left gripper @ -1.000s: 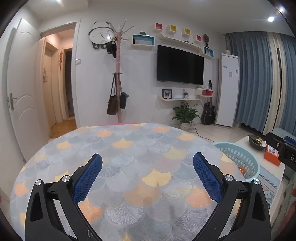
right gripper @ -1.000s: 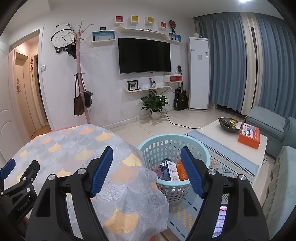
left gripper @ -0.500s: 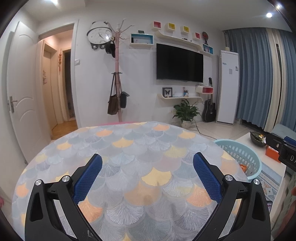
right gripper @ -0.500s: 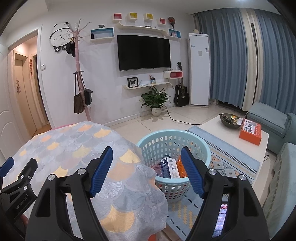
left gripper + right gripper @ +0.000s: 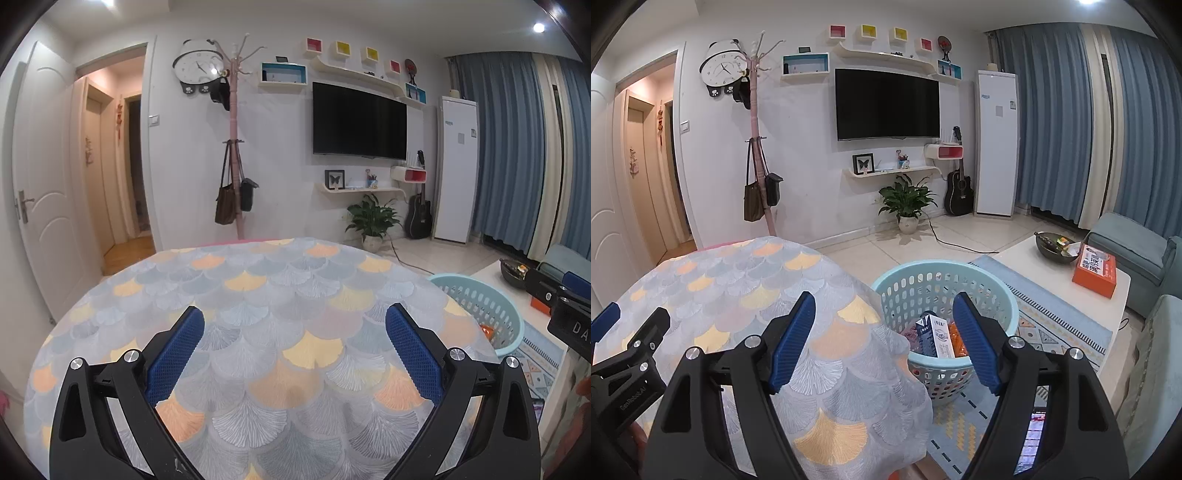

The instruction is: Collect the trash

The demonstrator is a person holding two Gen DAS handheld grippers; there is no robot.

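Observation:
A light blue laundry-style basket [image 5: 1004,295] stands on the floor right of the round table; it also shows in the left wrist view [image 5: 491,299]. It holds a dark blue and white carton [image 5: 936,338] and orange and pink wrappers [image 5: 956,341]. My left gripper [image 5: 293,347] is open and empty above the table with the scale-pattern cloth [image 5: 258,291]. My right gripper [image 5: 884,338] is open and empty, over the table's right edge [image 5: 849,332] and near the basket. No trash shows on the tabletop.
A white coffee table [image 5: 1067,291] with an orange box [image 5: 1095,271] and a dark bowl [image 5: 1054,247] stands right of the basket. A blue sofa [image 5: 1134,254] is beyond. A patterned rug [image 5: 1045,328] lies under the basket. A coat stand [image 5: 234,184] and plant [image 5: 371,221] stand by the wall.
Both views have shifted slightly, the right one drawing back and up from the basket. Both grippers stay open and empty.

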